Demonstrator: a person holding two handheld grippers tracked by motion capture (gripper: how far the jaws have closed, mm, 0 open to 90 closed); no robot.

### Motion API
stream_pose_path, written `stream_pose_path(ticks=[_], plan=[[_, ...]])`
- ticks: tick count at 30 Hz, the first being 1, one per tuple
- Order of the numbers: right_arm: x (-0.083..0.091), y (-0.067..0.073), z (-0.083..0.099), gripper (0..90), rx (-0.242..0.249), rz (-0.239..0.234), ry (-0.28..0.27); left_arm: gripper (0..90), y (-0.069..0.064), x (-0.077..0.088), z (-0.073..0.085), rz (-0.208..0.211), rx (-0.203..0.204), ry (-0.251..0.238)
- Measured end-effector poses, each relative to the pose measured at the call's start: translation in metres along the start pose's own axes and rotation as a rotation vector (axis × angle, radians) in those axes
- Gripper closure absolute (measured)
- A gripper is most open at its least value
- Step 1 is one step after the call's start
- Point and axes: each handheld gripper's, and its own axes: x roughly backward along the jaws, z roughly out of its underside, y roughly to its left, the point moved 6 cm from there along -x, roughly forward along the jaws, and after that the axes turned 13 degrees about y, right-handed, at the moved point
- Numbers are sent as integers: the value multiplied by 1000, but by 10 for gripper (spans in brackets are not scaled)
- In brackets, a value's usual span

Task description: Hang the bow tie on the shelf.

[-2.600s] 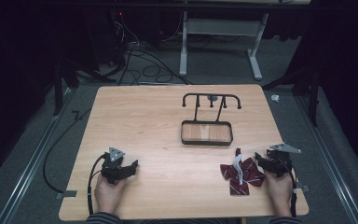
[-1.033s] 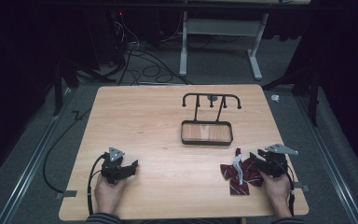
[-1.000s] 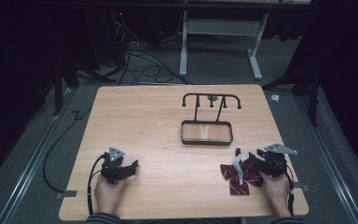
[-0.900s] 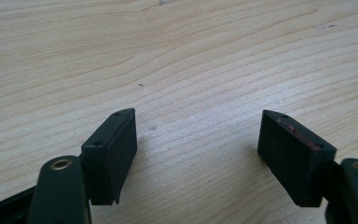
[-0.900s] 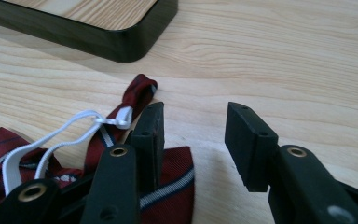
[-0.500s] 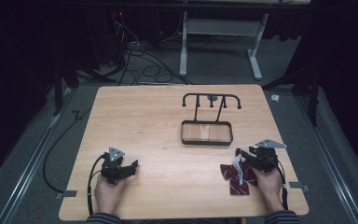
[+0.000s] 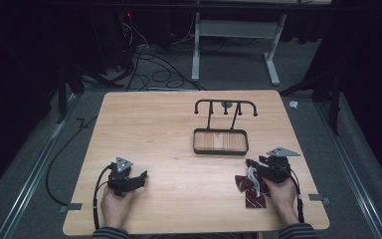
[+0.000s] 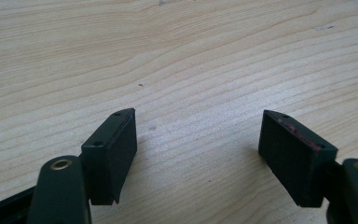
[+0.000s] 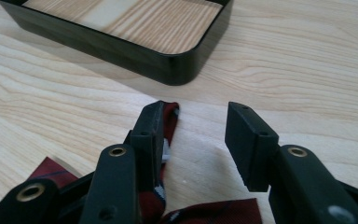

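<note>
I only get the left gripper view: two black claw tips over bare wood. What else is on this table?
Observer: In the high view, a black tray with a wooden floor stands past the middle of the table.
Operator: Anything smaller lying around?
Observer: A dark red patterned cloth lies near the front edge, on the person's right.
Operator: Is somebody grabbing it?
Observer: Not yet. In the right gripper view the right claw stands open, and the cloth lies against the inner face of one jaw only.
</note>
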Motion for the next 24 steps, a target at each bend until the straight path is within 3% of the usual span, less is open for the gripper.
stream_pose_path(ticks=[12,20,24], plan=[[3,15,-6,624,30,-43,-7,283,0,0,0,6,0,2],[-5,23,-8,663,45,-43,45,282,1,1,0,8,1,3],[-8,22,-7,729,45,-39,60,282,1,0,0,9,3,1]])
